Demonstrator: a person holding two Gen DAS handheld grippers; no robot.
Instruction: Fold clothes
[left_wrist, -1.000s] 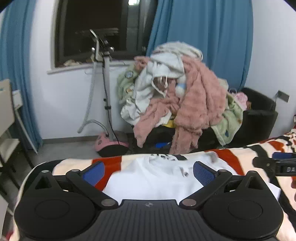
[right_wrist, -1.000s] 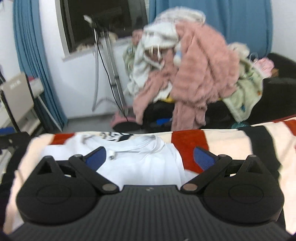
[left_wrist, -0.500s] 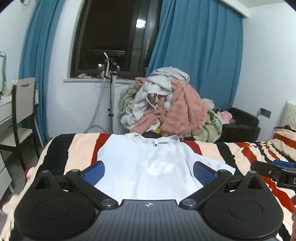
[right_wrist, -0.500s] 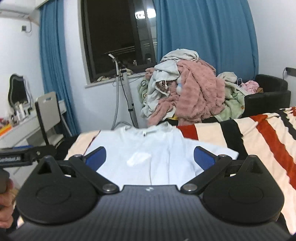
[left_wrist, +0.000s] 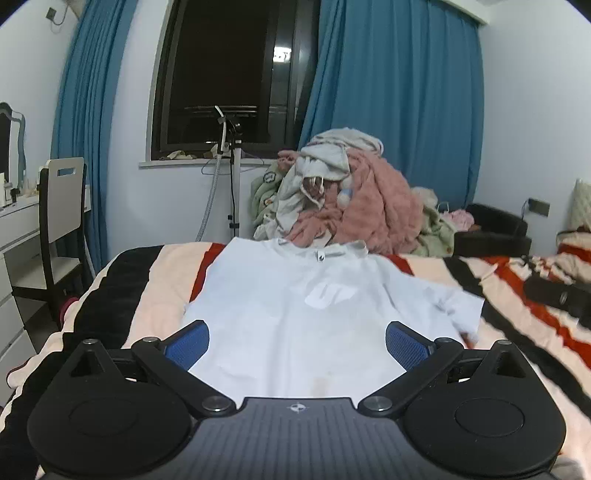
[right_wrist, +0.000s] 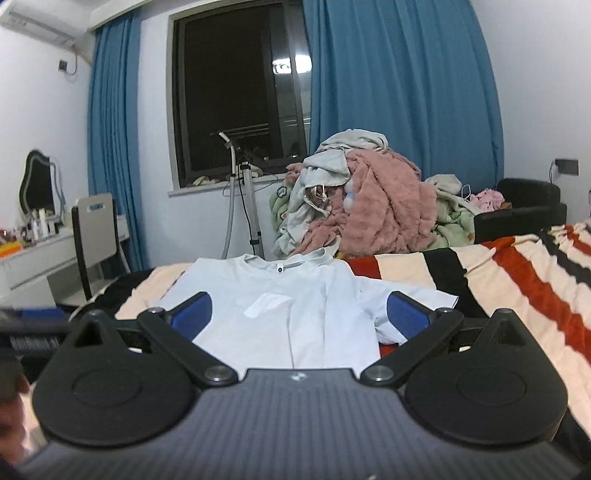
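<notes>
Looking down both wrist views, I am seeing the white short-sleeved cotton T-shirt (left_wrist: 295, 314) lying spread on the bed's striped red, black and cream blanket (left_wrist: 517, 295), collar towards the window. I am holding the left gripper (left_wrist: 297, 339) over its lower part with the fingers wide apart and nothing between them; the right gripper (right_wrist: 301, 308) is hanging likewise, its fingers apart and empty. The shirt's left side is looking straight-edged, possibly already turned in, though I cannot be sure; the right sleeve (right_wrist: 417, 297) is lying out flat. I am judging the folding as barely begun: sleeve and lengthwise folds are remaining. A heap of pink, grey and green laundry (right_wrist: 369, 210) is waiting beyond the bed.
</notes>
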